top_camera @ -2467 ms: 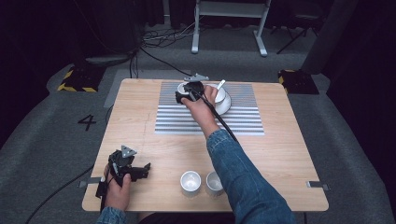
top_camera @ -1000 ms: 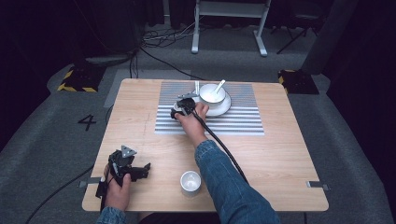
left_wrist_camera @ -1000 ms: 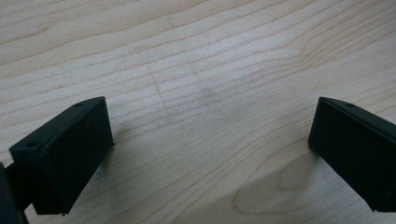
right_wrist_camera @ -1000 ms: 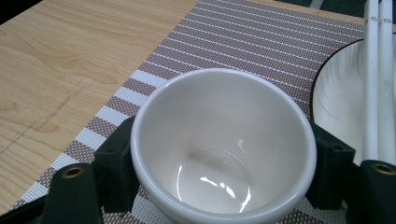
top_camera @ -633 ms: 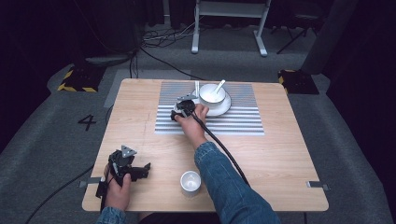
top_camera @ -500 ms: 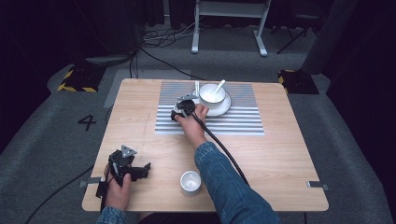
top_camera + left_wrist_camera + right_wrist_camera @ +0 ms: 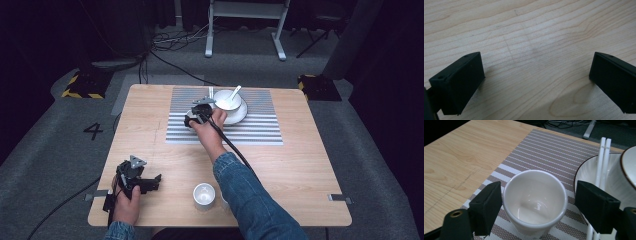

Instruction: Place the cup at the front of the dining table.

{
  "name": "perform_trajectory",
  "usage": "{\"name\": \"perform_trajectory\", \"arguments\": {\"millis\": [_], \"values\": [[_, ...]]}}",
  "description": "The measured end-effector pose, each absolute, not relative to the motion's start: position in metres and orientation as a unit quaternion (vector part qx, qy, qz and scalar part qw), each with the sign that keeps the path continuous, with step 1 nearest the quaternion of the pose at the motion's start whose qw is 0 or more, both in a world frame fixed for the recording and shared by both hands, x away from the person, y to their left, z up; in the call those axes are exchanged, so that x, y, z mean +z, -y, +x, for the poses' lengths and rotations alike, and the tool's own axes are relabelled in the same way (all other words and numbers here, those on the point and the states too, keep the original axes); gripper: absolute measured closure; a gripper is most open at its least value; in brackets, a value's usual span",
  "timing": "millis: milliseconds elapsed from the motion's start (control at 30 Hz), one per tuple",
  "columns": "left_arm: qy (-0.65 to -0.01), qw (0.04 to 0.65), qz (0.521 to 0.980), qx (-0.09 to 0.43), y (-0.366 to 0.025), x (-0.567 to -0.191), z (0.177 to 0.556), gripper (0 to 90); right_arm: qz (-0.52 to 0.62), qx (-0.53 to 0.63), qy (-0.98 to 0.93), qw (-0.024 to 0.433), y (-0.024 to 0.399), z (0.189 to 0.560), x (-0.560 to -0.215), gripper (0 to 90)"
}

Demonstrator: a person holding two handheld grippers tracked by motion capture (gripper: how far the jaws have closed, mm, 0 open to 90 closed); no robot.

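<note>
glossy round white cup (image 7: 535,200) on ribbed striped mat (image 7: 554,152); right gripper (image 7: 536,207) just released, left gripper (image 7: 534,82) wide apart.

mat (image 7: 250,132): upper middle of the bench (image 7: 310,170)
cup (image 7: 534,197): on mat, left of plate (image 7: 584,173)
second cup (image 7: 204,194): bottom centre of the high view
</note>
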State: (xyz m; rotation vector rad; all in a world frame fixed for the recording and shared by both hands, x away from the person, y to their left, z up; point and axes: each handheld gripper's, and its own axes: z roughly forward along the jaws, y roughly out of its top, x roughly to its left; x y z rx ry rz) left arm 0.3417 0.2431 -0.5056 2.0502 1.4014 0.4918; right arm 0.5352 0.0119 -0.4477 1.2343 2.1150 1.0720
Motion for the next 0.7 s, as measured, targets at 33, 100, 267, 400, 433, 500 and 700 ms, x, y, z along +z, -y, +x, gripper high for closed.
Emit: {"name": "perform_trajectory", "arguments": {"millis": [33, 100, 267, 400, 433, 500, 700], "values": [[-0.528, 0.3, 0.773, 0.185, -0.243, -0.506, 0.342, 0.0, 0.448, 0.391, -0.769, 0.234, -0.01, 0.534, -0.445, 22.3], [-0.528, 0.3, 0.773, 0.185, -0.243, -0.506, 0.342, 0.0, 0.448, 0.395, -0.767, 0.234, -0.006, 0.53, -0.438, 22.3], [-0.528, 0.3, 0.773, 0.185, -0.243, -0.506, 0.342, 0.0, 0.439, 0.402, -0.768, 0.236, 0.005, 0.521, -0.424, 22.6], [-0.529, 0.301, 0.772, 0.185, -0.243, -0.506, 0.342, 0.0, 0.431, 0.405, -0.771, 0.236, 0.016, 0.515, -0.415, 23.0], [-0.529, 0.301, 0.772, 0.185, -0.243, -0.506, 0.342, 0.0, 0.43, 0.406, -0.771, 0.234, 0.019, 0.514, -0.412, 23.1], [-0.528, 0.301, 0.772, 0.185, -0.243, -0.506, 0.342, 0.0, 0.425, 0.408, -0.773, 0.233, 0.023, 0.511, -0.408, 23.2], [-0.527, 0.3, 0.773, 0.185, -0.243, -0.506, 0.342, 0.0, 0.41, 0.412, -0.78, 0.233, 0.041, 0.496, -0.393, 23.4]]}}
